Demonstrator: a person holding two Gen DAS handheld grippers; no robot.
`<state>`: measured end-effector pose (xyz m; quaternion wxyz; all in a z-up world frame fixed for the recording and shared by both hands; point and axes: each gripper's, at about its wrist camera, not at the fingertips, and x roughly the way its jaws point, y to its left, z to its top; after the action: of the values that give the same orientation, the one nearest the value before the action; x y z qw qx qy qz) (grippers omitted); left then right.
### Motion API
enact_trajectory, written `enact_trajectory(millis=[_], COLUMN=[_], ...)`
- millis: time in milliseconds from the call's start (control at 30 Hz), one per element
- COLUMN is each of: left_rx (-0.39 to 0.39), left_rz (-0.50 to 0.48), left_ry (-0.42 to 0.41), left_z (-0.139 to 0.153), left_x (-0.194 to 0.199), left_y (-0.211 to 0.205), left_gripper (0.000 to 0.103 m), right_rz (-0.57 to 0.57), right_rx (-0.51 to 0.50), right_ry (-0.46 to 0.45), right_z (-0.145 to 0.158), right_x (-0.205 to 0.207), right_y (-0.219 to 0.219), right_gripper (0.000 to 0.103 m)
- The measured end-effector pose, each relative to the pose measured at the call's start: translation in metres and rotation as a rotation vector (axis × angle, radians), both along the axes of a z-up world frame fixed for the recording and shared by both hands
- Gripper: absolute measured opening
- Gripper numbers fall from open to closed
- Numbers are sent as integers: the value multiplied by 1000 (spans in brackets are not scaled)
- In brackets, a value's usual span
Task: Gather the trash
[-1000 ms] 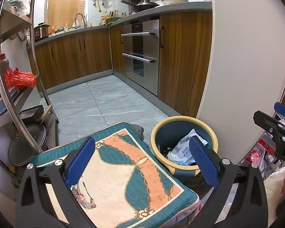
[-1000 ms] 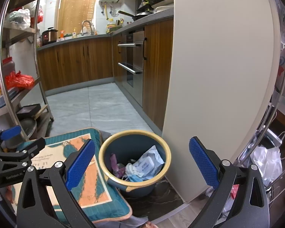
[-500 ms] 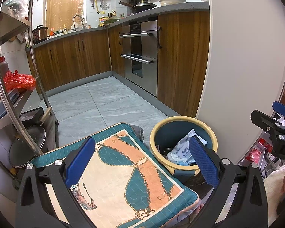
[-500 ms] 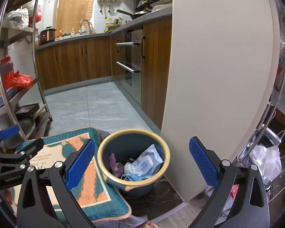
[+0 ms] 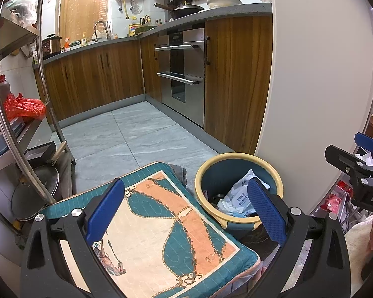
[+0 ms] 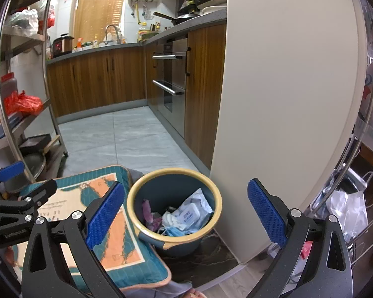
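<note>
You are holding the left gripper (image 5: 186,211) and right gripper (image 6: 186,211) gaping wide, both gripping nothing. Wipes packet (image 6: 195,211) is lying inside the yellow-rimmed bin (image 6: 134,213), beside the patterned cushion (image 5: 161,236).

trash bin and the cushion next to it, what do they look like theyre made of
Trash bin: probably plastic, matte blue wall with a smooth yellow rim showing a slight sheen. Cushion: fabric, quilted by the look of its stitched lines, with a printed teal, orange and cream pattern and soft rounded edges.

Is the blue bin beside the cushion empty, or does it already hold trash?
Already holding trash. The blue bin stands upright with a white wipes pack, crumpled tissue and a blue face mask covering its bottom, well below the rim.
</note>
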<state>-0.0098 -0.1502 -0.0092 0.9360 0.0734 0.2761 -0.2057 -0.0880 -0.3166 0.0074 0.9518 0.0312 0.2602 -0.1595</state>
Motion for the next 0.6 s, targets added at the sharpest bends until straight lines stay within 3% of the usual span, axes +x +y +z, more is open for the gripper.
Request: enact_trajectory(millis=[600], left_rx=[0], left_rz=[-17], left_ry=[-2], left_z=[0], left_x=[-3], left_y=[-3], left_gripper=[98], right_rz=[2], right_rx=[-1], right_ry=[0], right_z=[1], right_x=[1], right_y=[-1], right_gripper=[98])
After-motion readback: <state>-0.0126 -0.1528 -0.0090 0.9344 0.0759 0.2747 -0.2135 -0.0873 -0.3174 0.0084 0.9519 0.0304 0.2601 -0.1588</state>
